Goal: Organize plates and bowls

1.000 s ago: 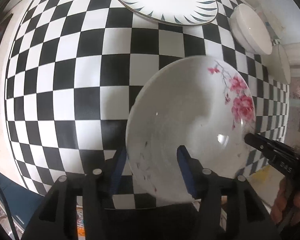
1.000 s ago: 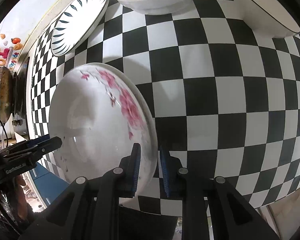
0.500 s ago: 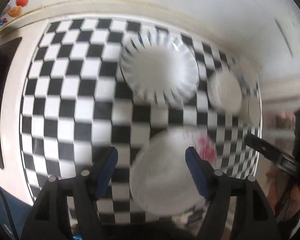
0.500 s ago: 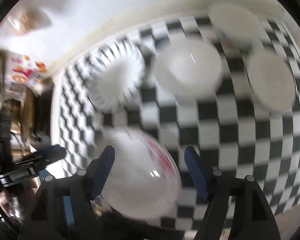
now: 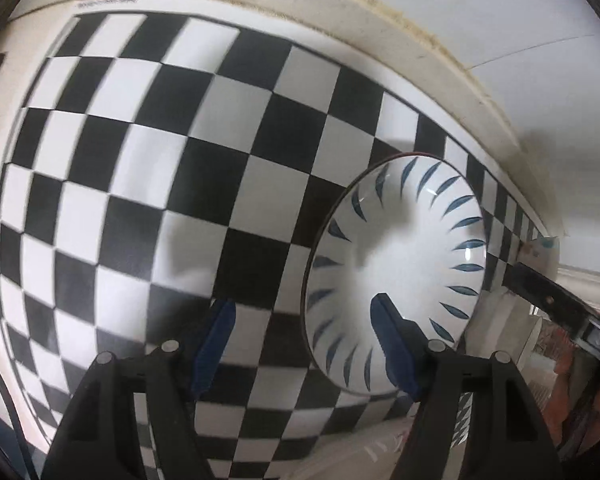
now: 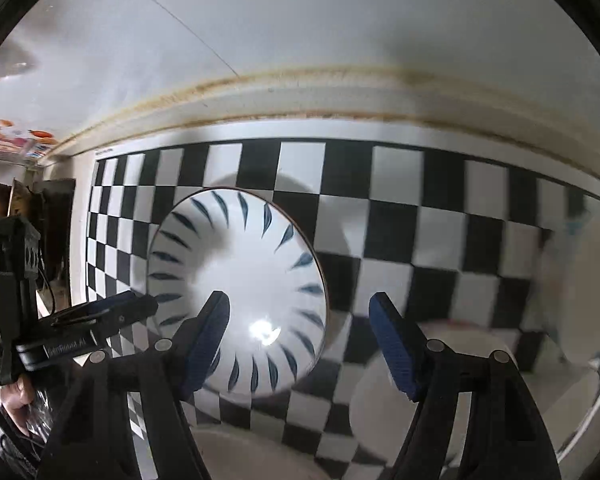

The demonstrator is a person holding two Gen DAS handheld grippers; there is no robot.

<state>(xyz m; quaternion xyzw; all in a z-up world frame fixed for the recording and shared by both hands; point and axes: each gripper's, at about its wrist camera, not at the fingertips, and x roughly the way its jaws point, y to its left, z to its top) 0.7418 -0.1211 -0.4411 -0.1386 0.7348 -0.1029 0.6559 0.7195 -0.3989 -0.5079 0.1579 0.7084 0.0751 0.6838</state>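
Note:
A white plate with blue leaf marks around its rim (image 5: 396,280) lies on the checkered counter near the back wall; it also shows in the right wrist view (image 6: 240,292). My left gripper (image 5: 304,344) is open and empty, its right finger over the plate's left part. My right gripper (image 6: 300,340) is open and empty, its left finger over the plate's right part. The flowered bowl is a blurred white shape at the bottom of the right wrist view (image 6: 260,456). A white bowl (image 6: 404,392) sits blurred beyond my right finger.
The checkered counter (image 5: 140,200) ends at a cream back ledge (image 6: 340,104) and white wall. Another white dish (image 6: 584,280) stands at the right edge. A stove area with metal pots (image 6: 4,216) lies at the far left.
Both grippers let go of the flowered bowl, opened wide and moved forward to the blue-leaf plate near the back wall.

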